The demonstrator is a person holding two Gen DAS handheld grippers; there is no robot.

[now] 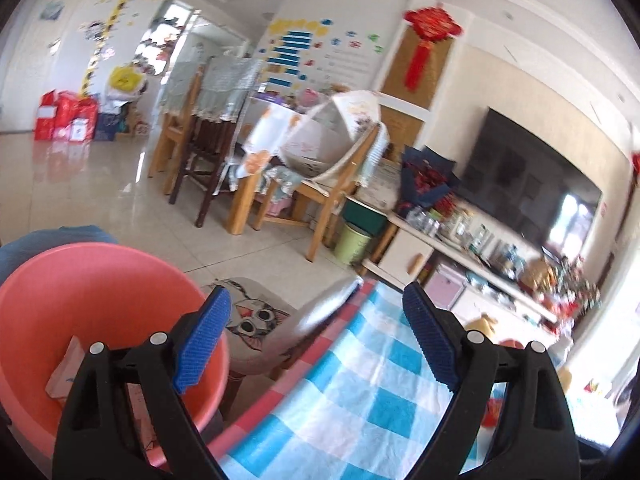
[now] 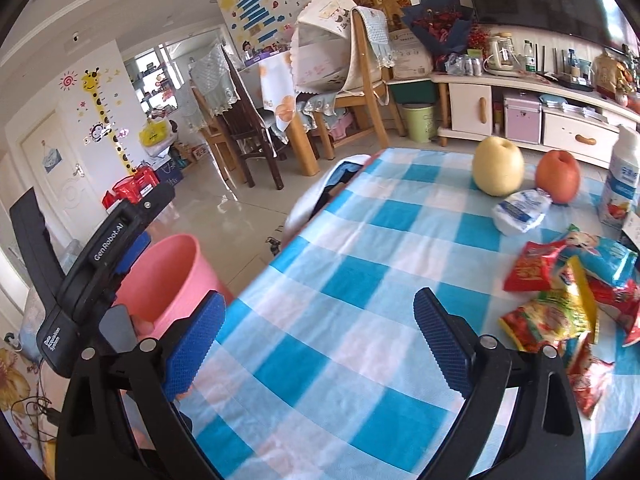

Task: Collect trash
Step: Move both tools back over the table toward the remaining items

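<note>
Reaching back toward the table after a drop, by the look of it: both grippers empty, jaws spread wide, nothing between the pads.

Left gripper (image 1: pixel 316 336) hangs at the table's left edge, one finger over the pink bin (image 1: pixel 100 292), the other over the checked cloth (image 1: pixel 360 392). Bin stands on the floor, close against the table corner. Some paper or card pieces (image 1: pixel 66 372) already lie inside it.

Right gripper (image 2: pixel 320 336) sits over bare cloth (image 2: pixel 340 264), aimed down and across the table. In this view the left gripper (image 2: pixel 132 248) shows at the left, above the bin (image 2: pixel 176 264).

Trash: a heap of snack wrappers (image 2: pixel 560 292), red, yellow and blue, at the right side of the table, well apart from the right jaws. A crumpled white packet (image 2: pixel 518 212) lies just in front of the apples, touching or nearly touching the red one (image 2: pixel 558 176). The pale apple (image 2: pixel 498 166) and a milk bottle (image 2: pixel 620 184) likely stay; not trash, in my judgement.

Doing the step well:
- Swing right gripper toward the wrapper heap, jaws kept wide.
- Take one wrapper at the heap's near edge; the film is thin and slippery, so pinch a raised fold, not a flat face.
- Come in low, pads straddling the fold, and avoid catching the cloth.
- Keep clear of the apples; a nudge would roll them.
- Left gripper holds near the bin, out of the carry path.
</note>
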